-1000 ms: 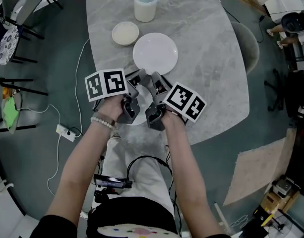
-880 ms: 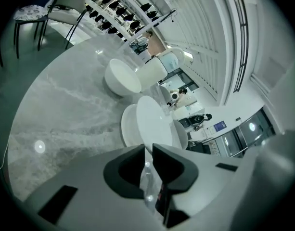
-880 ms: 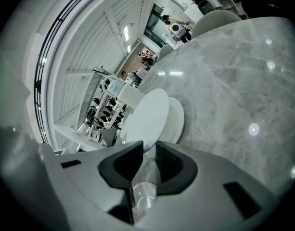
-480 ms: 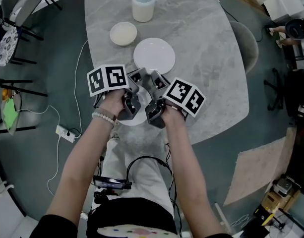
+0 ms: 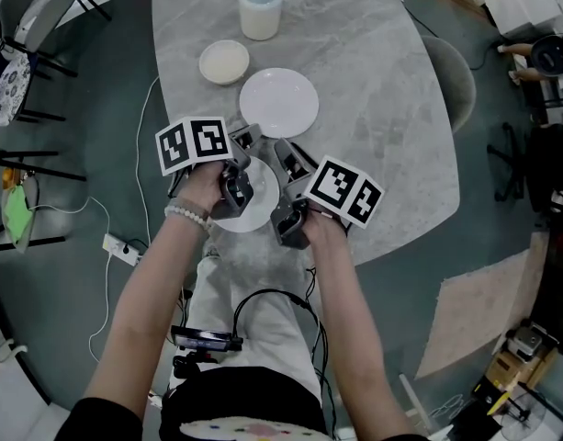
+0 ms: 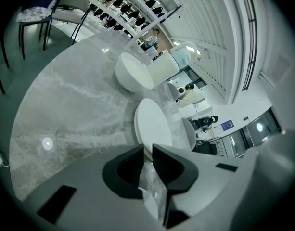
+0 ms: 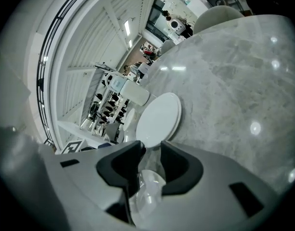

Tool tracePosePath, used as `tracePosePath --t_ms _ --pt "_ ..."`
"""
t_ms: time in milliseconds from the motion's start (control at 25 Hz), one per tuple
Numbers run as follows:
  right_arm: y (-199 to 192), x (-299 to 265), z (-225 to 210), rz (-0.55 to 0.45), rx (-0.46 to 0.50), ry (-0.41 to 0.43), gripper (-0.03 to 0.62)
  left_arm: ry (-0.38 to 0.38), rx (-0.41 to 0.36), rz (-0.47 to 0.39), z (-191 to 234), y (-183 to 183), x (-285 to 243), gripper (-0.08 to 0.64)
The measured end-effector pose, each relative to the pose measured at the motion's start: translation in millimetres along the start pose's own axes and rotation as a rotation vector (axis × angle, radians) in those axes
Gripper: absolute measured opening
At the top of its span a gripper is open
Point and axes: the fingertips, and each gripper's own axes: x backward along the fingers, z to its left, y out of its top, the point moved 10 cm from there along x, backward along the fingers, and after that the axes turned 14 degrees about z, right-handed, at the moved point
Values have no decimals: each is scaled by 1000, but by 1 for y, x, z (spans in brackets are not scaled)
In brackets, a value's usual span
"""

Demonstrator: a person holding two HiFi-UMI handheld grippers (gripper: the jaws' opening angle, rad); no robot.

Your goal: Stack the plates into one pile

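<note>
Head cam looked steeply down on the marble table (image 5: 400, 108); gripper cams sat low and close, facing across it. All shared the far plate (image 5: 279, 102).

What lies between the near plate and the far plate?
Nothing: only a bare stretch of table separates the near plate and far plate, as the head view shows.

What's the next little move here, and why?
Probably lift the near plate with the left gripper and carry it onto the far plate: its jaws pinch the rim, while the right gripper's jaws have just been opening, the rim between them.
</note>
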Motion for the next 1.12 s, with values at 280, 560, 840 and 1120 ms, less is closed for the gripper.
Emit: tracePosePath --t_ms 280,560,840,1120 --pt "-24 13 -10 22 15 -19 120 24 -86 40 -7 2 -5 104" --pt "-44 25 -15 -32 -17 -3 120 -13 -102 25 -8 1 8 190" --pt "-59 35 -1 -61 81 41 121 -33 -109 -37 -2 -7 42 189" --pt "-72 44 7 -78 149 -3 121 -84 -106 -78 8 -21 78 166"
